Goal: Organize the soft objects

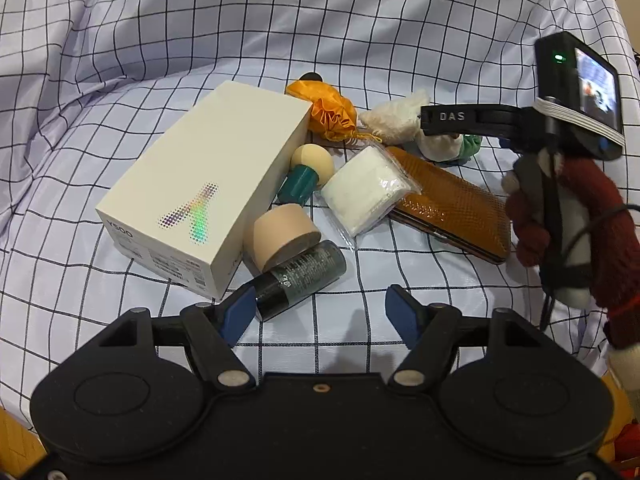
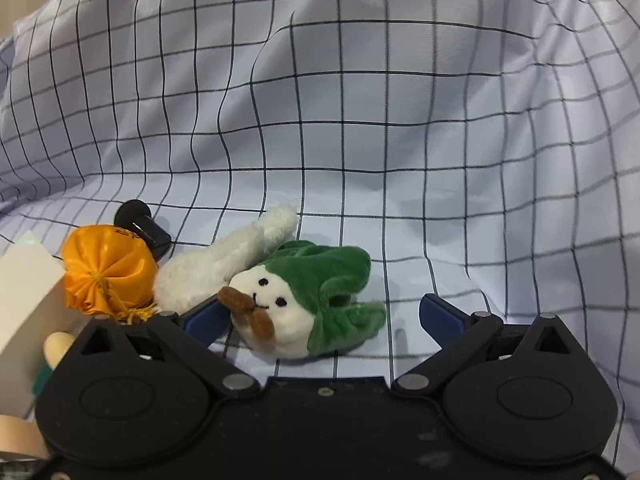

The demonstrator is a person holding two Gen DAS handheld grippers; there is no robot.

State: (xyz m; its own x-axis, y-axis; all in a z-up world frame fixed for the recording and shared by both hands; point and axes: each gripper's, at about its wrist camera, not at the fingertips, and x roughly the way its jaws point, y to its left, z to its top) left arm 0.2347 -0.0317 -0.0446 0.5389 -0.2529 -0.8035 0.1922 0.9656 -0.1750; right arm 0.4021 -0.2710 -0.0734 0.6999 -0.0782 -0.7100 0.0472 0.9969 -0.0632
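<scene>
Right wrist view has the right claw [image 2: 322,316] spread wide and empty, its left blue fingertip [image 2: 208,318] just touching the green-and-white plush toy [image 2: 304,304] lying on the checked sheet [image 2: 400,120]. That plush looks light and squashy; I'd pinch it across the fat white body, not the floppy green leaves. A white fuzzy plush [image 2: 224,264] and an orange drawstring pouch [image 2: 108,276] crowd its left, while open sheet lies to the right. Left wrist view shows the left claw [image 1: 322,312] released too, beside a dark bottle [image 1: 300,280] and white box [image 1: 208,184]; hard things, best avoided.
</scene>
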